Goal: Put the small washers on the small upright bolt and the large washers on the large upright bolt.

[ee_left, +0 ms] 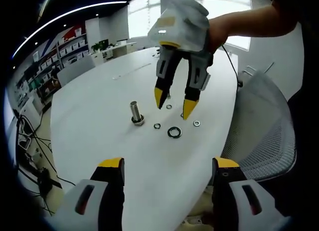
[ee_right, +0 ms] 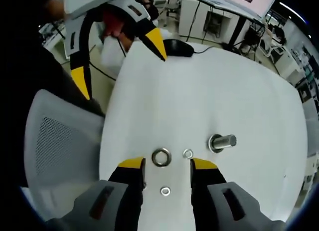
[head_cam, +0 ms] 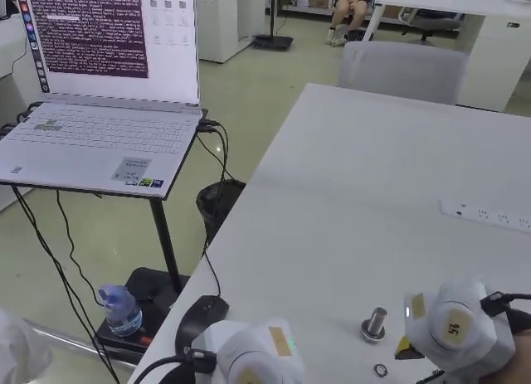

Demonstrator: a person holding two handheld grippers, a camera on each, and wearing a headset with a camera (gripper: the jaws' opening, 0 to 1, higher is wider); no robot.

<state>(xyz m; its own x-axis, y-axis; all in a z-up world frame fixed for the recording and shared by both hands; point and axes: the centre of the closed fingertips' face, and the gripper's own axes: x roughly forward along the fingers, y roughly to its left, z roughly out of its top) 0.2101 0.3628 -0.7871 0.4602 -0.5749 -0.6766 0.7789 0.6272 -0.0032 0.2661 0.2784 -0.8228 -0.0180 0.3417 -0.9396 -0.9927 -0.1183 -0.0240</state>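
Now the left gripper (ee_left: 169, 163) hovers over the white table (head_cam: 348, 193), its jaws spread wide and holding nothing. Facing it, the right gripper (ee_left: 174, 104) points down with its jaws parted and also empty, its tips just above the washers. 1 upright bolt (ee_left: 135, 113) stands on the table. Near its foot 1 large dark washer (ee_left: 174, 132) and several small washers (ee_left: 157, 125) lie flat and loose. A laptop (head_cam: 99, 135) sits on a stand (head_cam: 162, 235) to the left.
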